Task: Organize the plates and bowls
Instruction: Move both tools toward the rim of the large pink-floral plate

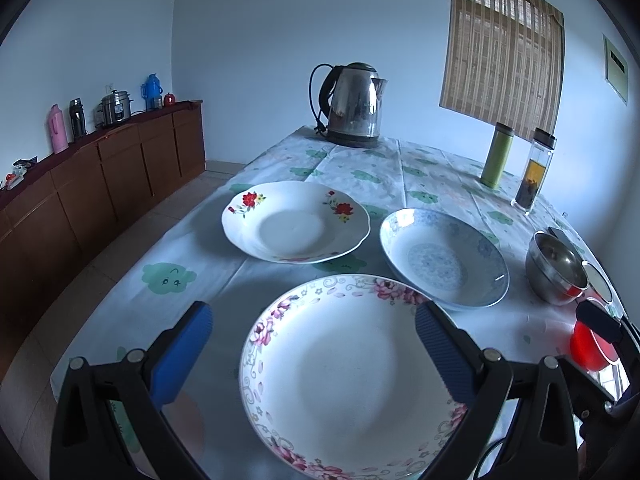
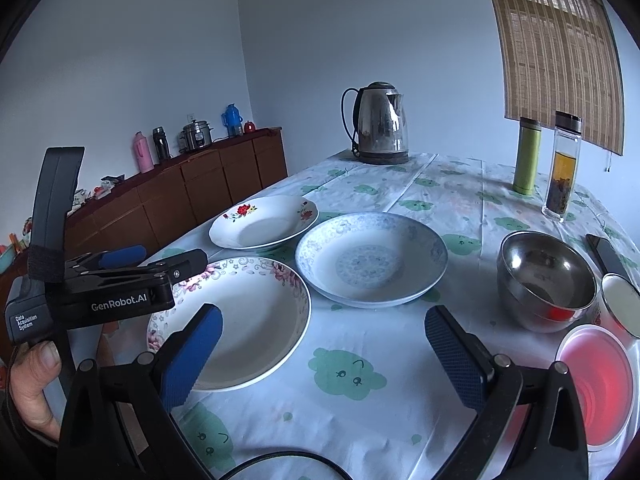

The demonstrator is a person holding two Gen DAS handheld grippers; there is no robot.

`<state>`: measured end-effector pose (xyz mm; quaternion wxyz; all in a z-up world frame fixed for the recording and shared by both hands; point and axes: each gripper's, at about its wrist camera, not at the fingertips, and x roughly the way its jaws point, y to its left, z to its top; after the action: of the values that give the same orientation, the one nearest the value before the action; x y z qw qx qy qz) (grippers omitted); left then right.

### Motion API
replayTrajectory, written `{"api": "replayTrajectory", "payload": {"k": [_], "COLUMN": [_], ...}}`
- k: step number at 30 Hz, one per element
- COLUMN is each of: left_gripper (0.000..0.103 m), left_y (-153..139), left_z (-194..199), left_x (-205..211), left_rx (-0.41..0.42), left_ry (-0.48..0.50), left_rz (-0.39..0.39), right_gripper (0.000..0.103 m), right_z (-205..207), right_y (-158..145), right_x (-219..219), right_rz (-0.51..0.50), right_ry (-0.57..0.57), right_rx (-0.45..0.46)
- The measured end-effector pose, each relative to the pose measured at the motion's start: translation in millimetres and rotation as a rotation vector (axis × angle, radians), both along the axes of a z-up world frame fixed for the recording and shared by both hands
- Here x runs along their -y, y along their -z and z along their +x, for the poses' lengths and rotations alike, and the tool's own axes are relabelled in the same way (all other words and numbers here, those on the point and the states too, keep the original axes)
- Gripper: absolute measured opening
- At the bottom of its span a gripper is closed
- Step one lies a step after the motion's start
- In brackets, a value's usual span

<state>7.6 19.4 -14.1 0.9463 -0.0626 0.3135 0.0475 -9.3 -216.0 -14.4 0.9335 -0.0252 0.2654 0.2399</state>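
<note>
While three plates (image 2: 372,260) lie apart on desk (image 2: 400,420), nothing stacked; bowls (image 2: 546,280) at right untouched. Left gripper (image 1: 312,344) wide open over near plate (image 1: 352,376), right gripper (image 2: 324,344) wide open, both empty.

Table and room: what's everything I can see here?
Plates: three, white with pink, blue, red flowers, table middle.
Steel bowl: one, silver, right of plates.
Red bowl: one, near right edge.
Kettle: one, silver, far end.
Flask: one, green, far right.
Bottle: one, clear, beside flask.
Cabinet: one, brown, left wall.
Left tool: blue pads, open over pink-flowered plate.
Right tool: blue pads, open above tablecloth.
</note>
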Motion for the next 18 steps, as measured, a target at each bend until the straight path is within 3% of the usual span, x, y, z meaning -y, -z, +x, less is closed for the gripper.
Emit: {"api": "replayTrajectory", "payload": {"k": [18], "left_gripper": [0.103], "left_y": [11], "left_z": [6], "left_x": [-15], "left_rx": [-0.022], "left_ry": [-0.020], "left_rz": [-0.015], "right_gripper": [0.102], "right_z": [10], "right_y": [9], "right_x": [-1], "right_rz": [-0.025], "right_ry": [0.048], "right_rx": [-0.027]}}
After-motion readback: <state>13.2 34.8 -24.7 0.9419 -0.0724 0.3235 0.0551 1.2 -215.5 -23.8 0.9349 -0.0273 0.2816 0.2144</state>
